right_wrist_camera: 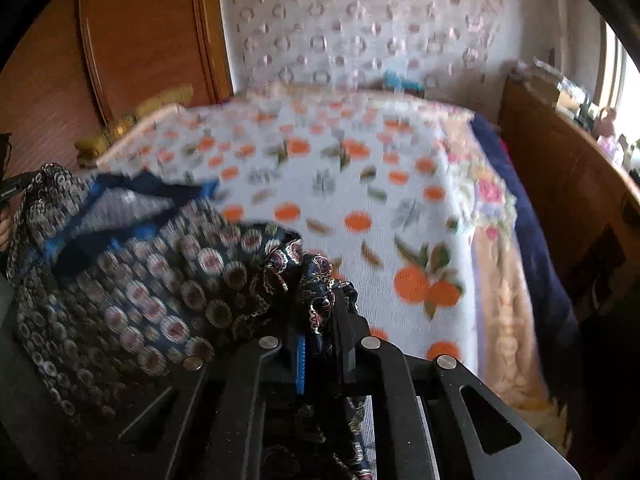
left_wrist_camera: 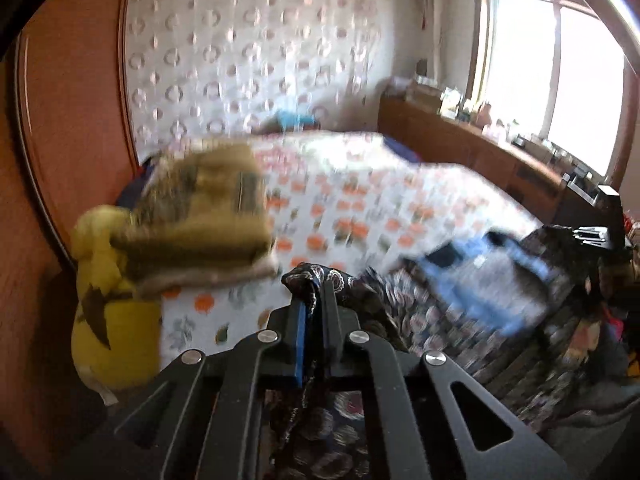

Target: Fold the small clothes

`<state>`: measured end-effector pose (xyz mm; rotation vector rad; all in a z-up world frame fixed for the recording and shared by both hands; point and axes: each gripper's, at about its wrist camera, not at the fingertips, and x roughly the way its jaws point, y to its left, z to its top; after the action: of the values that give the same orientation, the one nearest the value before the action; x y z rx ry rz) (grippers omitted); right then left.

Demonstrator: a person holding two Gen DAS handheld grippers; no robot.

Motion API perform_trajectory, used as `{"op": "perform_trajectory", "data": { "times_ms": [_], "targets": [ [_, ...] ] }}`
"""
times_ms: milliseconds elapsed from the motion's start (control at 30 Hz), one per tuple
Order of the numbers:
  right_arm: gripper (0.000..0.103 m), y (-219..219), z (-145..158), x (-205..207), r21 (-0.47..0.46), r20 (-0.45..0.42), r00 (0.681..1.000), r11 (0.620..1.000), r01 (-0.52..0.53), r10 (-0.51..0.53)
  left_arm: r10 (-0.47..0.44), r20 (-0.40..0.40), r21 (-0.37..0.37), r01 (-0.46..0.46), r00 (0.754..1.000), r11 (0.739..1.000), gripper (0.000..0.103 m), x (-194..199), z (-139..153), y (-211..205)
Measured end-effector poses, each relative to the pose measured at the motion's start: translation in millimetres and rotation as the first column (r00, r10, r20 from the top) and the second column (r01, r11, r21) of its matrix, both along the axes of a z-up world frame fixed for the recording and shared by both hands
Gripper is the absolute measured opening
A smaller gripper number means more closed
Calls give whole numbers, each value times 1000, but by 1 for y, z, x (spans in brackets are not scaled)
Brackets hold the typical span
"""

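Note:
A dark patterned garment point(left_wrist_camera: 460, 312) with round paisley medallions hangs stretched between my two grippers above the bed. A blue-edged grey piece point(left_wrist_camera: 480, 276) lies on it. My left gripper point(left_wrist_camera: 314, 296) is shut on one bunched corner of the garment. My right gripper point(right_wrist_camera: 320, 300) is shut on another bunched corner; the cloth point(right_wrist_camera: 140, 280) spreads away to its left with the blue-edged piece point(right_wrist_camera: 120, 208) on it. Both views are blurred by motion.
The bed point(right_wrist_camera: 360, 184) has a white blanket with orange fruit print. A folded olive-brown pile point(left_wrist_camera: 200, 216) and a yellow plush toy point(left_wrist_camera: 112, 312) sit at its left edge. A wooden wardrobe point(left_wrist_camera: 68, 120) stands left, a cluttered wooden cabinet point(left_wrist_camera: 480, 152) and window right.

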<state>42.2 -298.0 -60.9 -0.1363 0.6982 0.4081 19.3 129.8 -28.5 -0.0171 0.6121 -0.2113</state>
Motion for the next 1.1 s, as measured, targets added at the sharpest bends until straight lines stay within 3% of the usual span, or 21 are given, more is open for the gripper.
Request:
{"op": "perform_trajectory", "data": {
  "times_ms": [133,300,433,533,667,900,1100],
  "targets": [
    [9,-2,53,-10,41,145,989,999,0,-7,2,114,-8,-1,994,1000,6,-2,41,-5],
    [9,5,124,-5,25,310,951,1000,0,-7,46,240,-31,-40,970,999,6,13,94,0],
    [9,9,166,18,4,387,922,1000,28,-27,83,284,-25,-79,955,997,6,45,119,8],
    [9,15,180,51,-18,392,919,998,65,-53,116,282,11,-124,952,992,6,77,121,11],
    [9,28,167,99,-77,363,929,990,115,-80,147,224,27,-157,963,987,6,118,104,19],
    [9,80,119,160,-130,220,968,980,149,-118,159,63,97,-165,985,982,6,176,41,21],
    [9,107,73,181,-176,121,984,972,154,-134,186,-14,116,-184,982,976,6,182,2,21]
  ]
}}
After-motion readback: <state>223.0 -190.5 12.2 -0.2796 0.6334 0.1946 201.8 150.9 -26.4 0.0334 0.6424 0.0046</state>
